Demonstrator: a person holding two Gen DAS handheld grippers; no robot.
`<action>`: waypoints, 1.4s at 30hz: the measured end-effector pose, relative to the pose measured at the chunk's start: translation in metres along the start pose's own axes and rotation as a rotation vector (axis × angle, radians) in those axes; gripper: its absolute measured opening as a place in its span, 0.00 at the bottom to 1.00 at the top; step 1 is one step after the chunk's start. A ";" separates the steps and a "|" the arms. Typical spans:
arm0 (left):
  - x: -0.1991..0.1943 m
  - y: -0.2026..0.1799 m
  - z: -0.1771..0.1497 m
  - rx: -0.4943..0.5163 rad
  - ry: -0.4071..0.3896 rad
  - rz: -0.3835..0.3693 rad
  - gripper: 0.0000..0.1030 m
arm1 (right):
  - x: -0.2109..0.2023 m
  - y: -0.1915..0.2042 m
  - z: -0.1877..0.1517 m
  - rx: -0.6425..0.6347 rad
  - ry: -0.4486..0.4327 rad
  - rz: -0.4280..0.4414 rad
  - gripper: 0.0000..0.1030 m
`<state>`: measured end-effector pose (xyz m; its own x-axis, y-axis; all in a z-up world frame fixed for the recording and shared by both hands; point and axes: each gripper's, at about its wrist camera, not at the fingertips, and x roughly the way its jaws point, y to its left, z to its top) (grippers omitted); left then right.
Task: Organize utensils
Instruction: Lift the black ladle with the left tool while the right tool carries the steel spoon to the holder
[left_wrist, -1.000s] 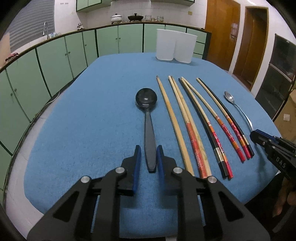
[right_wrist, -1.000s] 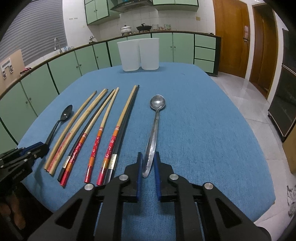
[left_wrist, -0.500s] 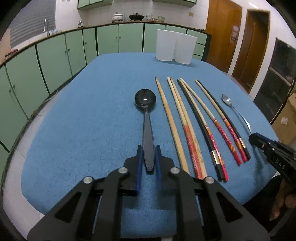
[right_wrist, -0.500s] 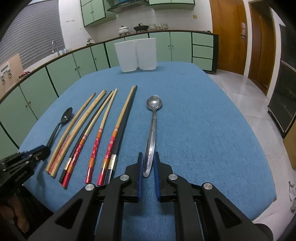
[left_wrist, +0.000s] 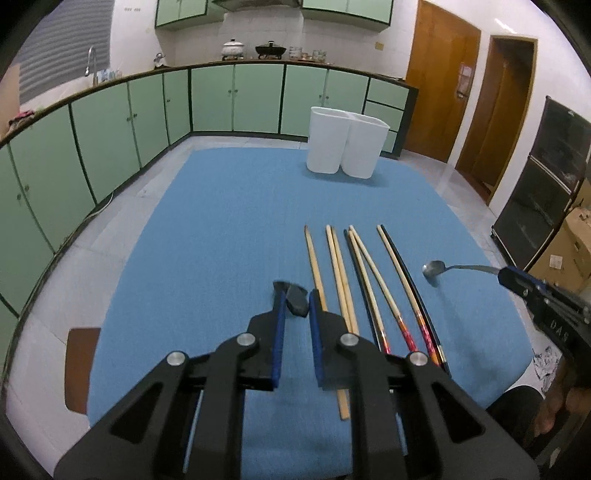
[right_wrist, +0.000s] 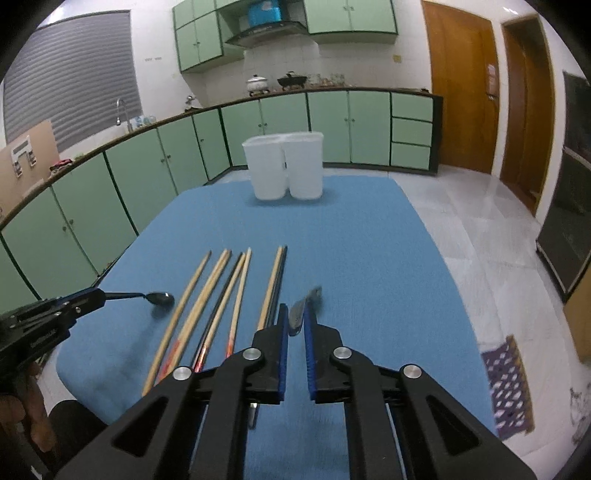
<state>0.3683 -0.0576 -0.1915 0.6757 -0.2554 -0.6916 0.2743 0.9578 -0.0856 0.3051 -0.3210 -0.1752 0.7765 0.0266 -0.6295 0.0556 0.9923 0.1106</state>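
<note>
You've got both spoons off the table: left tool (left_wrist: 295, 306) clamped on the black spoon (right_wrist: 159, 298), right tool (right_wrist: 295, 325) on the metal spoon (left_wrist: 436, 267). Keep them level heading to the white bins (right_wrist: 284, 170) straight ahead.

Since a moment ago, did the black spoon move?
Yes. The black spoon lay flat beside the chopsticks; now the left hand-held gripper holds it lifted above the blue table cloth, which stayed put.

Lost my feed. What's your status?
Left hand-held gripper shut on black spoon. Right hand-held gripper shut on metal spoon. Both lifted. Chopsticks down.
</note>
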 end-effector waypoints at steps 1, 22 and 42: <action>0.002 0.001 0.005 0.003 0.010 -0.007 0.11 | 0.002 0.000 0.005 -0.004 0.008 0.007 0.08; 0.000 0.001 0.084 0.056 -0.019 -0.070 0.11 | 0.009 -0.017 0.080 -0.042 0.081 0.089 0.02; 0.057 -0.034 0.287 0.039 -0.184 -0.124 0.02 | 0.074 -0.014 0.287 -0.033 -0.038 0.127 0.02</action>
<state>0.5944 -0.1429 -0.0222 0.7474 -0.3943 -0.5347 0.3874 0.9125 -0.1314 0.5422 -0.3678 -0.0029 0.7993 0.1487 -0.5823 -0.0653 0.9847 0.1618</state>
